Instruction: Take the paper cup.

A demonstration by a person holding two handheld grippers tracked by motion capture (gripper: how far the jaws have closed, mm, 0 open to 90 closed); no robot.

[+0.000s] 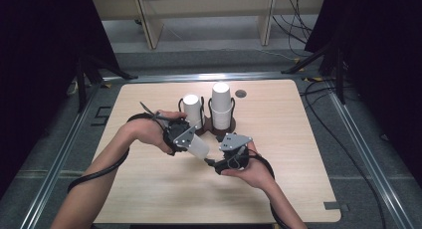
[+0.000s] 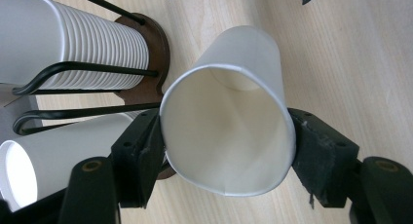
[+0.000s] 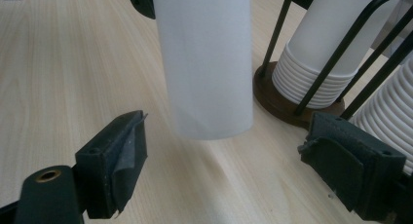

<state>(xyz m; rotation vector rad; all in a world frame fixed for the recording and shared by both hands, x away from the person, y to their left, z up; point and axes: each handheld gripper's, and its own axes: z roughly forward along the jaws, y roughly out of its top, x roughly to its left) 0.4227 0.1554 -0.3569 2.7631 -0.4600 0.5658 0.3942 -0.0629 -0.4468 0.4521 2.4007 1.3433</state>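
So the left gripper (image 2: pixel 226 151) has its black jaws squeezed onto a single white paper cup (image 2: pixel 234 112) right at the rim, and the mouth is already pushed into an oval. The cup hangs tilted above the wooden table (image 1: pixel 149 199), just in front of the cup holder (image 1: pixel 221 125), a dark round base with black wire loops around two stacks of ribbed white cups (image 1: pixel 220 102). The right gripper (image 3: pixel 229 160) sits close by with its jaws spread wide and nothing in them, the cup's closed bottom hovering just ahead of them. My guess is the cup is super light and flimsy, thin smooth paper, easy to crush. Better to hold it gently lower on the wall, near the stiffer bottom.
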